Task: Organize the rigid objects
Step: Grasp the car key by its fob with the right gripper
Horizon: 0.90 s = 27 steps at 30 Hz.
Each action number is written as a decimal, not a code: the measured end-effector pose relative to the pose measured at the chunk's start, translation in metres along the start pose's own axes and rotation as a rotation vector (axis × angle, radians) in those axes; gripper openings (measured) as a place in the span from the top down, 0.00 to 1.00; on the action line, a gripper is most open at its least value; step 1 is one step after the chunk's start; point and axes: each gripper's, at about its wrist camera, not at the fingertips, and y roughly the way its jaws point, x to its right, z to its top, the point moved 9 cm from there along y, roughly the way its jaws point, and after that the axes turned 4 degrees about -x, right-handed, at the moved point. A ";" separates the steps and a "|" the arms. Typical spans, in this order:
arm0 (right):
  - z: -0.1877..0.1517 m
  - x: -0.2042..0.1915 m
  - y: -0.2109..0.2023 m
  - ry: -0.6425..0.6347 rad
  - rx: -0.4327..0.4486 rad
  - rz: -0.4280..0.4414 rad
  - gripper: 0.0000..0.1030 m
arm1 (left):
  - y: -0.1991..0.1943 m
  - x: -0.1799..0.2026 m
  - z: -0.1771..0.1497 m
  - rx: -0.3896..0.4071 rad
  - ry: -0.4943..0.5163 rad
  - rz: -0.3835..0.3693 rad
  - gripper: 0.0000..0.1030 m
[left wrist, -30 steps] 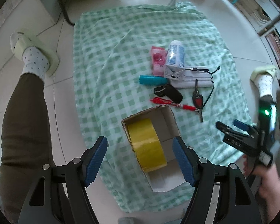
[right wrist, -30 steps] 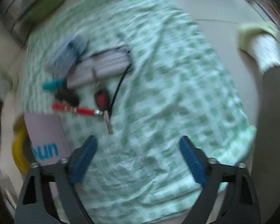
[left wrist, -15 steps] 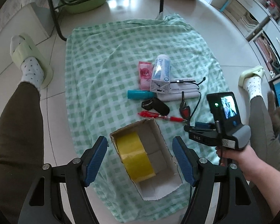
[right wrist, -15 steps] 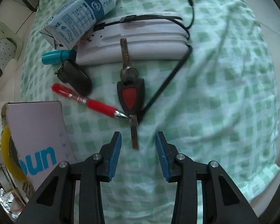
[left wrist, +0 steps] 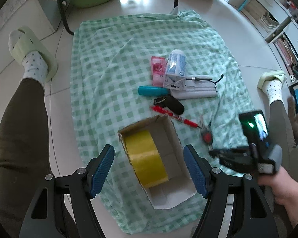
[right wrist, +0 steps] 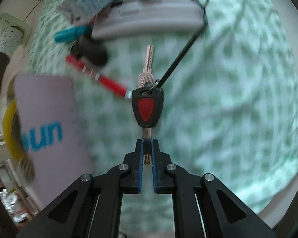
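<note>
Floor cloth (left wrist: pixel 109 69), green check | right gripper (right wrist: pixel 147 148) clamped on key (right wrist: pixel 147 103) blade: light, stiff, slippery, second key dangles | left gripper (left wrist: pixel 149 166) fingers apart, you hold nothing.

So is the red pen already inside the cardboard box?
No, the red pen lies on the checked cloth outside the cardboard box, which holds only the yellow tape roll.

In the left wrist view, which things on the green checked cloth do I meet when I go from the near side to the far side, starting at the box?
cardboard box with the yellow tape roll inside → red pen → black key fob → teal tube → pink packet
</note>
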 end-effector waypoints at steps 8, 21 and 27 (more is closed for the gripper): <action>-0.047 -0.014 0.002 0.139 -0.077 0.120 0.93 | 0.001 -0.005 -0.007 -0.006 -0.011 -0.016 0.31; 0.023 -0.043 0.022 -0.026 -0.019 -0.144 0.47 | 0.003 -0.014 -0.003 -0.028 -0.064 -0.032 0.31; 0.029 -0.074 0.028 -0.140 -0.026 -0.198 0.78 | 0.003 -0.016 -0.002 -0.015 -0.091 -0.030 0.31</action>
